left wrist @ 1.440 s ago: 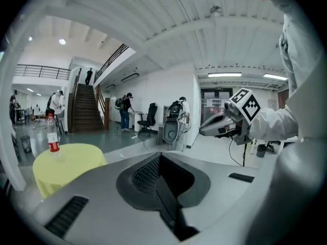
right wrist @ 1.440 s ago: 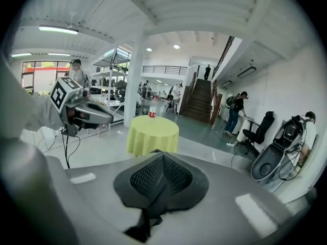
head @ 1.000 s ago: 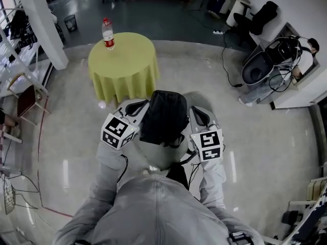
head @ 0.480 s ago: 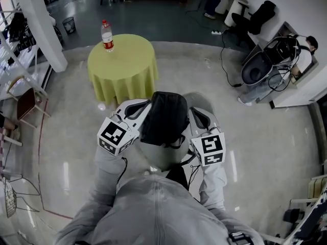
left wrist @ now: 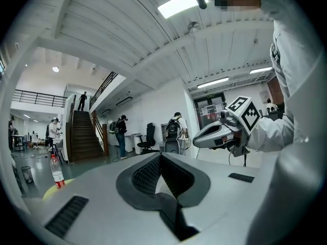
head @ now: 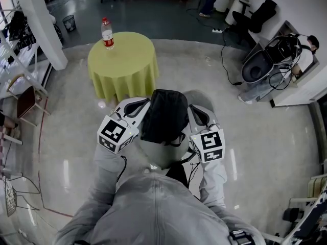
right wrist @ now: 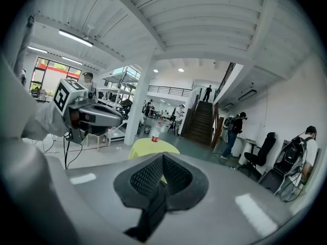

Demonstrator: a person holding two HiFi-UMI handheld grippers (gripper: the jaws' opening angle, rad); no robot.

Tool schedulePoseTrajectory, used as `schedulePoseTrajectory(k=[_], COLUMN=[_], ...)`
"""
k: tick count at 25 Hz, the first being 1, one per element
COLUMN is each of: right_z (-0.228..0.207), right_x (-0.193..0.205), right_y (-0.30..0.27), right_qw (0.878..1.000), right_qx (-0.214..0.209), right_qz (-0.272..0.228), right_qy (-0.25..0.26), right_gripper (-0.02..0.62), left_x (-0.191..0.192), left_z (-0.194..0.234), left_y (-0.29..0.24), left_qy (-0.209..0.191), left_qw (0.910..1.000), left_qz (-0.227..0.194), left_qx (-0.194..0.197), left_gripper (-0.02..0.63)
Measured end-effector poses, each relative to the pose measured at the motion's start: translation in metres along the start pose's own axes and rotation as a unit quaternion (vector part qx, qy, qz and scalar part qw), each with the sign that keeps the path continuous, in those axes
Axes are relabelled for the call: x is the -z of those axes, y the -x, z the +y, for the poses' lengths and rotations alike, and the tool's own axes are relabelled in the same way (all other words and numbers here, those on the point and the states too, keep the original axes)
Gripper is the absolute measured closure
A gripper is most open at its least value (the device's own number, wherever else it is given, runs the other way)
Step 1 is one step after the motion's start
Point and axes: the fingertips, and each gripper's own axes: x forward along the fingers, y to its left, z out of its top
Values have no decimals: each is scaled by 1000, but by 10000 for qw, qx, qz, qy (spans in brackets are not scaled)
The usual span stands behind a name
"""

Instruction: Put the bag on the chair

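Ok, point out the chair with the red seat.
The light-framed chair at the left edge; the office chair at top right is all black.

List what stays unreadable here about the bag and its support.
- Head view: how the black bag is held or what it rests on. The bag and both grippers cover that.
- In the left gripper view and the right gripper view: the bag is out of frame. Both look across the room, jaws together.
- Head view: the bottle label is too small to read.

Left gripper point(head: 134, 107) and right gripper point(head: 200, 117) held side by side before chest, pointing forward. Both jaws closed together.
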Motion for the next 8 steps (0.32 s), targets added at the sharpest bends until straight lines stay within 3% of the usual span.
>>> schedulePoseTrajectory(k=[8], right_z=[0], right_x=[8], right_y=[-3], right_qw=[10000], right_qx=[22], right_qz=[17], right_qy=[-4], right_gripper=[584], left_x=[10], left_z=[-5], left_y=[-4], left_qy=[-77], left_qw=[9999], left_qz=[120], left_qx=[62], left_gripper=[600])
